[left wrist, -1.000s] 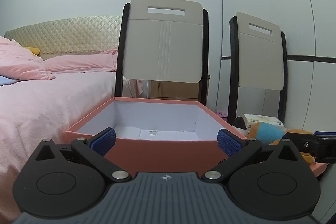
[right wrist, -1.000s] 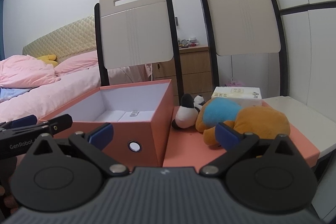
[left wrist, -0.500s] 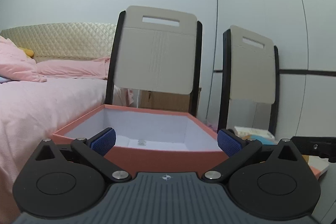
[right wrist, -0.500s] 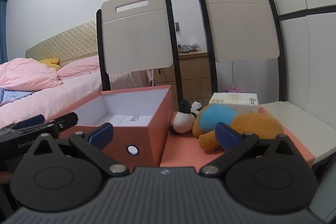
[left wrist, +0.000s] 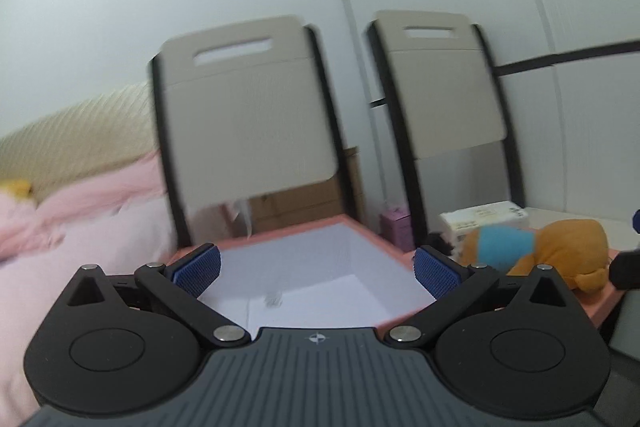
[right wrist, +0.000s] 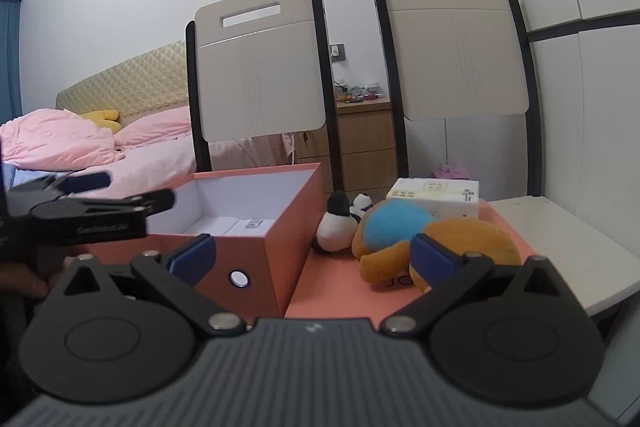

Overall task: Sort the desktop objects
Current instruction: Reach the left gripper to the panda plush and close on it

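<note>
Plush toy point(right wrist: 432, 239): orange with a blue patch, lying on the pink lid point(right wrist: 336, 291) right of the open pink box point(right wrist: 280, 227).
Writing: lid lettering partly hidden, unreadable.
Right gripper point(right wrist: 312, 259): fingers spread, empty, toy just beyond its right finger.
Left gripper point(left wrist: 316, 269): spread, empty, above the box.

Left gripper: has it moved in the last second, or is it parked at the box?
Yes. The left gripper has swung right: in its view the chairs and box slid left, and the orange plush toy came into sight.
</note>
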{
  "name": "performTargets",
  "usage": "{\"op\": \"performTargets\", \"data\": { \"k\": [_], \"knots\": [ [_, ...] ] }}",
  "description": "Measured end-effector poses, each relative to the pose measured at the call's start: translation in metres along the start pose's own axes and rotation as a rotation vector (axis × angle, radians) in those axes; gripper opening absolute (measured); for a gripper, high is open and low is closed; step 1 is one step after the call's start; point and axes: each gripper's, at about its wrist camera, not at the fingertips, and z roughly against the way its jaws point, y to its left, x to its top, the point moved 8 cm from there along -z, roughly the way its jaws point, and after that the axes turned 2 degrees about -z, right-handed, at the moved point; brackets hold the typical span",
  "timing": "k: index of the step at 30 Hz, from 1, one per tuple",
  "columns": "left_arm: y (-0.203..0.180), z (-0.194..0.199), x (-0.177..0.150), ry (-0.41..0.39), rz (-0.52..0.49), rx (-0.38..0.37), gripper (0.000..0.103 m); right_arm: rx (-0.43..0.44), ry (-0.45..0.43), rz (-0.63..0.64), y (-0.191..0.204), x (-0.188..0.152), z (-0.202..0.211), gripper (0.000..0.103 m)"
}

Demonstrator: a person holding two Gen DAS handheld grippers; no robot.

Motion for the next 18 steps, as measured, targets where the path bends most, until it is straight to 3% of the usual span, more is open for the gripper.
{"op": "performTargets", "data": {
  "k": [4, 9, 12, 13, 18],
  "knots": [
    [-0.02, -0.027, 0.026, 0.006, -0.099, -0.096, 0.103, 0.009, 0.006, 0.001, -0.005, -0.001, 0.007, 0.103],
    [-0.049, -0.071, 0.044, 0.066, -0.142, -0.171, 0.102, 0.015, -0.001, -0.023, -0.014, 0.0, 0.015, 0.103],
    [-0.075, -0.106, 0.039, 0.157, -0.184, -0.244, 0.091, 0.025, -0.002, -0.045, -0.018, 0.0, 0.017, 0.103],
    [-0.082, -0.118, 0.037, 0.192, -0.192, -0.263, 0.081, 0.028, 0.001, -0.05, -0.019, 0.0, 0.018, 0.103],
    [-0.099, -0.161, 0.024, 0.346, -0.137, -0.329, 0.07, 0.049, 0.015, -0.084, -0.024, -0.002, 0.017, 0.103]
  ]
}}
